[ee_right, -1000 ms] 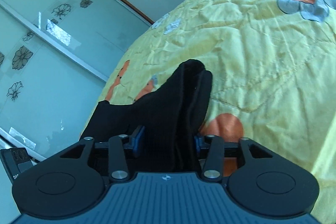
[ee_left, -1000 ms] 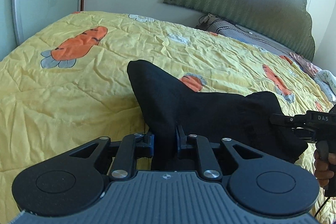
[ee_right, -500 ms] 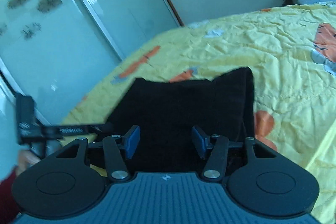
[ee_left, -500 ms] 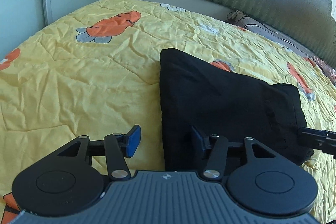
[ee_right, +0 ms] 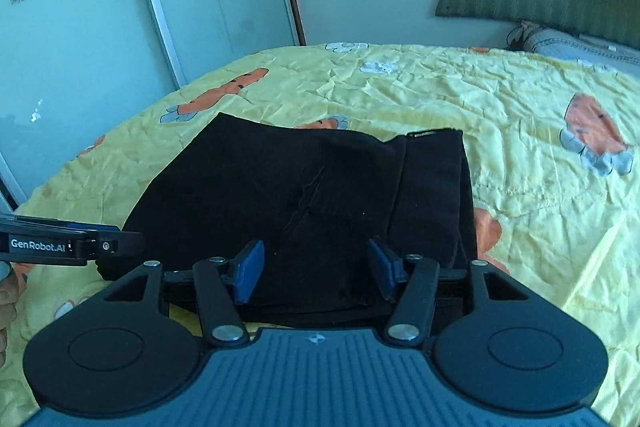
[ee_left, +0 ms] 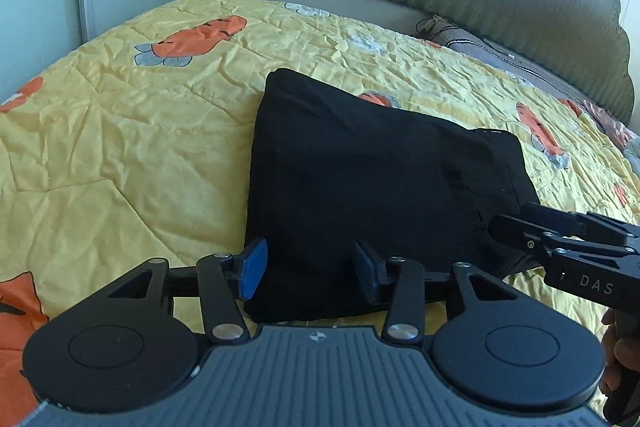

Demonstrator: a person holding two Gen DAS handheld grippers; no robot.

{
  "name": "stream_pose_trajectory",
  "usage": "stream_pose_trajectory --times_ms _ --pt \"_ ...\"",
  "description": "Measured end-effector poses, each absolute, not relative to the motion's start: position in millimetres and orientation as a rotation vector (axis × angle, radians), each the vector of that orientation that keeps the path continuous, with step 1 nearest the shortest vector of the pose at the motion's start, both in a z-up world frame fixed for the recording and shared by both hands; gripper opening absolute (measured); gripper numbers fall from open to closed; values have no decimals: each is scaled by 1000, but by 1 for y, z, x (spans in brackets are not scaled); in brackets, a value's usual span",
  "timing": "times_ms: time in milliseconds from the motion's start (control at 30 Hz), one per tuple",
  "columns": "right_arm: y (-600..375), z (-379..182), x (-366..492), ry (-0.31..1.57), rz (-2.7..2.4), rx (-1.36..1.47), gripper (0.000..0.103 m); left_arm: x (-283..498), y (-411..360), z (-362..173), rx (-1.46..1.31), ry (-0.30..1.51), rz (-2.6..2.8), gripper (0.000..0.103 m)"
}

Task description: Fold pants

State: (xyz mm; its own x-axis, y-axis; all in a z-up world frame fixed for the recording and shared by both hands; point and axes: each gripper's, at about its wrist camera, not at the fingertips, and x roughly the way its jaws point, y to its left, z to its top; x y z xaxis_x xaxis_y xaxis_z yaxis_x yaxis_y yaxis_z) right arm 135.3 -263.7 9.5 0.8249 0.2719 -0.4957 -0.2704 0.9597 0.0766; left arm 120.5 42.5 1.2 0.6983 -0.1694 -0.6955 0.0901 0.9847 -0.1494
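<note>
With both sets of fingers spread wide and empty, my left gripper [ee_left: 310,271] and right gripper [ee_right: 316,271] hover at the near edge of the folded black pants [ee_left: 360,179], centre frame on the yellow bedspread [ee_left: 120,155]; any smoothing should press flat without dragging layers.

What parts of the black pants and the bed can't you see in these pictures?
- Near edge of the black pants: hidden behind the left gripper body in the left wrist view, behind the right gripper in the right wrist view.
- Inner folded layers: covered by the top layer.
- Yellow bedspread: cut off by frame edges.
- Pillow pattern: too small.
</note>
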Motion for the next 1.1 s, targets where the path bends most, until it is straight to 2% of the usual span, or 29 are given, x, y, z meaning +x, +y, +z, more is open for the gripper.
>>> stream_pose_trajectory --times_ms 333,467,633,700,833,900,1100 --pt "-261 7 131 538 204 15 58 115 29 6 -38 775 -95 55" --pt "-262 16 109 510 192 49 71 109 26 8 -38 770 -101 60" --pt "-266 18 84 535 194 111 74 98 22 10 -37 769 -115 67" --pt "-267 17 74 547 193 133 85 91 19 9 -31 774 -121 70" --pt "-261 17 53 567 193 119 88 81 18 4 -24 799 -138 75" --pt "-256 16 44 582 190 117 98 77 17 1 -18 812 -145 76" --pt "-242 7 36 584 161 82 100 67 14 -11 5 851 -139 79"
